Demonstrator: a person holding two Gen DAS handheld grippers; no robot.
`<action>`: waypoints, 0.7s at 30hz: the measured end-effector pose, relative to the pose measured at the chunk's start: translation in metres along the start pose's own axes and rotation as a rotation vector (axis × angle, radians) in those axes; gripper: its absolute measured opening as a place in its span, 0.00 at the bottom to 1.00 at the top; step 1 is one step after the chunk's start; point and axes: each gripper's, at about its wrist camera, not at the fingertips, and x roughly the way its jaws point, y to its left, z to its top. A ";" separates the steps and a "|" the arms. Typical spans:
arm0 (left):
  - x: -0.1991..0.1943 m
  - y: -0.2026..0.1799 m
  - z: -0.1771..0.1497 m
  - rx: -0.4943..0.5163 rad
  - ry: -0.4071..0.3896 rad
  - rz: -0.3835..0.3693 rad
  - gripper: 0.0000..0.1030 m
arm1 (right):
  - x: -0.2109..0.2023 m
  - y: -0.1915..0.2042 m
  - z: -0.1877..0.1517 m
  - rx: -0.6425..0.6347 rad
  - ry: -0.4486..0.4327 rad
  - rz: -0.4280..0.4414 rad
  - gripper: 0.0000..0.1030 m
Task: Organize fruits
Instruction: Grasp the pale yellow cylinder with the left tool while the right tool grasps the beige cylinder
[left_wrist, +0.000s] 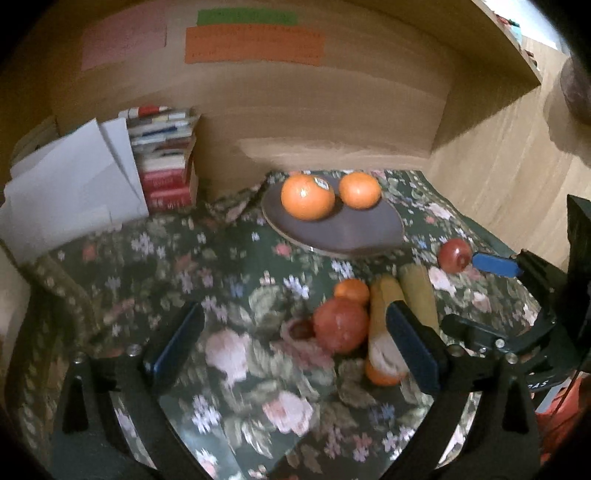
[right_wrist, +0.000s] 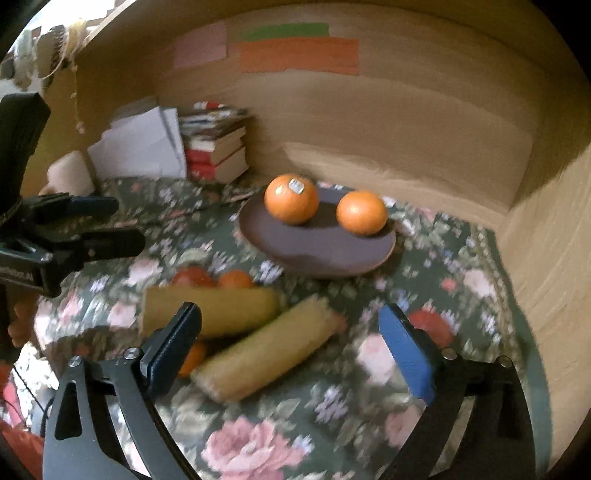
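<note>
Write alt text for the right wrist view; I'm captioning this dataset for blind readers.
The open right tool hovers over two corn cobs on a floral tablecloth. Behind them a dark plate holds two oranges; the left tool enters at left, with stacked books against the wooden back wall.

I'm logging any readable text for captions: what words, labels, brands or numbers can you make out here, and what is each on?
"AS" (only part in view): on the right tool.
Sticker on the orange: too blurred.
Print on the orange paper: too small.
Book spines in the stack: blurred.
White lettering on the left tool: unreadable.
</note>
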 end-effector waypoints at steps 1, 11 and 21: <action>-0.001 -0.001 -0.005 -0.003 0.002 -0.001 0.97 | 0.001 0.000 -0.004 0.009 0.004 0.004 0.94; -0.003 -0.019 -0.034 0.023 0.003 -0.006 0.97 | 0.031 0.003 -0.024 0.133 0.088 0.065 0.94; 0.009 -0.035 -0.035 0.045 0.010 -0.098 0.79 | 0.023 -0.013 -0.031 0.162 0.093 0.049 0.81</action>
